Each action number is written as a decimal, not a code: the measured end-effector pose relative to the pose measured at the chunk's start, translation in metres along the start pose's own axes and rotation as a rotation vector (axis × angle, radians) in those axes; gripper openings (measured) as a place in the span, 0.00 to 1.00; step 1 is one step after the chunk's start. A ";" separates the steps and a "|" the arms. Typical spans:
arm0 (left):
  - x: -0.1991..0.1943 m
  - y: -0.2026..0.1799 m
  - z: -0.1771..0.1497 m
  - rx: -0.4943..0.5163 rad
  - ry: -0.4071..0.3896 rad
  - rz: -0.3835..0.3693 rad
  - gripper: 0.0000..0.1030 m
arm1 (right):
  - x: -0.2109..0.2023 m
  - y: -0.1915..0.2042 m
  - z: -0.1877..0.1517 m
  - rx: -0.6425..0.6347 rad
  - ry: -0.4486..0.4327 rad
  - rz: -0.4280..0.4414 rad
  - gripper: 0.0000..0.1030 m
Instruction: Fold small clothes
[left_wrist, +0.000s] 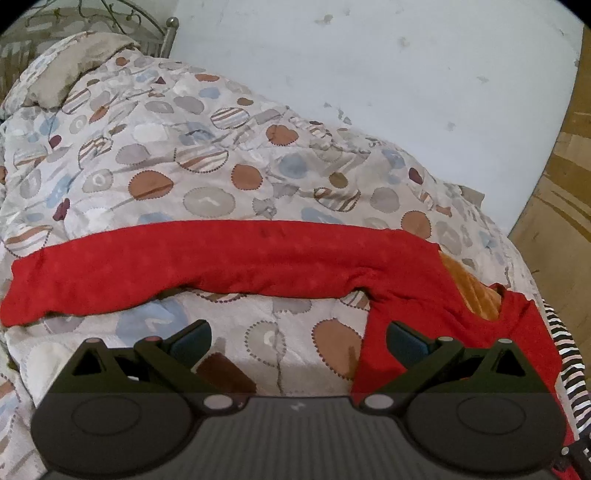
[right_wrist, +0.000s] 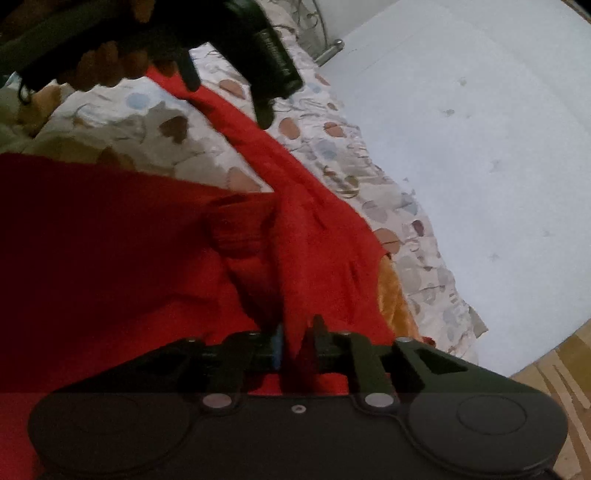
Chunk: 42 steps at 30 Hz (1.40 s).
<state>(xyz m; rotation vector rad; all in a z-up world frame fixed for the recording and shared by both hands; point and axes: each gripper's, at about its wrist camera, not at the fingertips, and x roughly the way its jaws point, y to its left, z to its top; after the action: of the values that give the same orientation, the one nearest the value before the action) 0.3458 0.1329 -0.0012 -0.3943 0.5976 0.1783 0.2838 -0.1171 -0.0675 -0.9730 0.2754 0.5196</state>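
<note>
Red fleecy garment (left_wrist: 229, 258): long soft leg stretched flat across quilted bedspread with stitched circles (left_wrist: 166, 147), just ahead of left gripper (left_wrist: 297, 338), jaws wide, empty. Orange plush lining (left_wrist: 469, 288) to its right. Right gripper (right_wrist: 297, 332): jaws narrow, bunched red cloth between them; grip uncertain, picture blurred.

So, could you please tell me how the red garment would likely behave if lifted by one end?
The red garment will probably droop limply, since it already follows the quilt's bumps. It seems light, soft knit, so the rest would likely drag and bunch.
</note>
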 end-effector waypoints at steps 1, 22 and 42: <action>-0.001 0.000 -0.001 0.000 0.001 0.000 1.00 | 0.001 0.002 -0.002 0.000 -0.001 0.008 0.33; 0.005 -0.015 -0.012 0.048 0.061 -0.062 1.00 | -0.012 -0.002 0.014 0.309 -0.045 0.216 0.24; 0.016 -0.073 -0.062 0.326 0.205 -0.145 1.00 | 0.075 -0.149 -0.128 0.457 0.349 -0.428 0.98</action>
<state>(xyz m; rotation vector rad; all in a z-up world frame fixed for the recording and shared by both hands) 0.3474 0.0420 -0.0345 -0.1385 0.7830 -0.1007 0.4277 -0.2705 -0.0640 -0.6416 0.4607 -0.1110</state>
